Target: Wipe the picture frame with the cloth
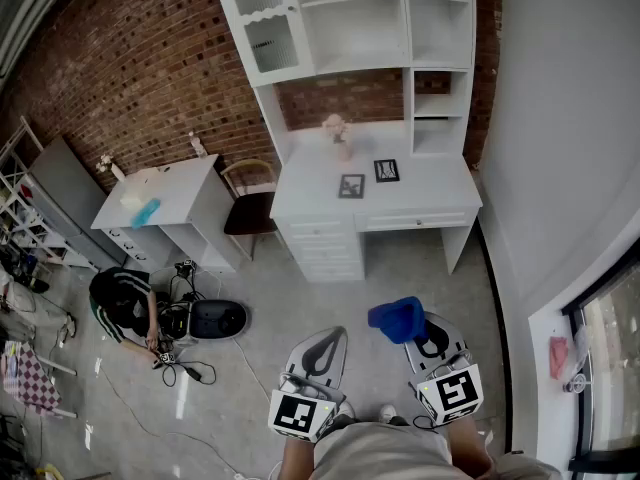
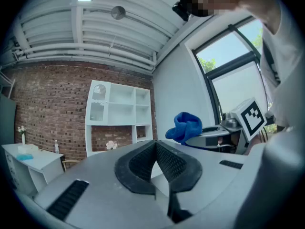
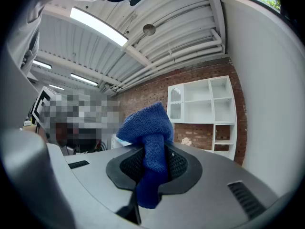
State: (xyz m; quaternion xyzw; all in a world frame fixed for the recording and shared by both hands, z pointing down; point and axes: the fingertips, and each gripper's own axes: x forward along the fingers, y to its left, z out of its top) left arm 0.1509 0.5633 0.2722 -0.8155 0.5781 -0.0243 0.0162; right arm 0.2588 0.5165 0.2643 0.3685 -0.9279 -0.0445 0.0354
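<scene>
left gripper (image 1: 323, 342): held low in the head view, over the grey floor (image 1: 420, 268), close in front of the person holding it. in the left gripper view the jaws are closed. the ribbed pads (image 2: 167, 162) meet at their tips and nothing is between them.

right gripper (image 1: 424, 336): held just beside the left one, at its right. in the right gripper view the jaws are clamped on a blue cloth (image 3: 145, 123). a narrow fold of it is pinched between the pads, the bulk bunches above the tips, and a tail hangs below them. in the head view the cloth shows as a blue bundle at the jaw tips, over the floor. the left gripper view shows the same bundle from the side.

picture frame (image 1: 351, 186): dark-edged, on the white worktop (image 1: 440, 193) of a desk set against the brick wall (image 1: 150, 68). it is well apart from both grippers and from the cloth. whether it lies flat or leans cannot be told. a second frame (image 1: 387, 170) is near it, to the right and further back. a vase of pink flowers (image 1: 338, 133) stands behind them, and a white shelf unit (image 1: 350, 18) rises over the back of the desk.

surroundings: a chair (image 1: 250, 203) is at the desk's left. further left is a second white desk (image 1: 170, 183) with a pale blue item (image 1: 145, 211) on it. a person (image 1: 125, 303) crouches on the floor among cables.
</scene>
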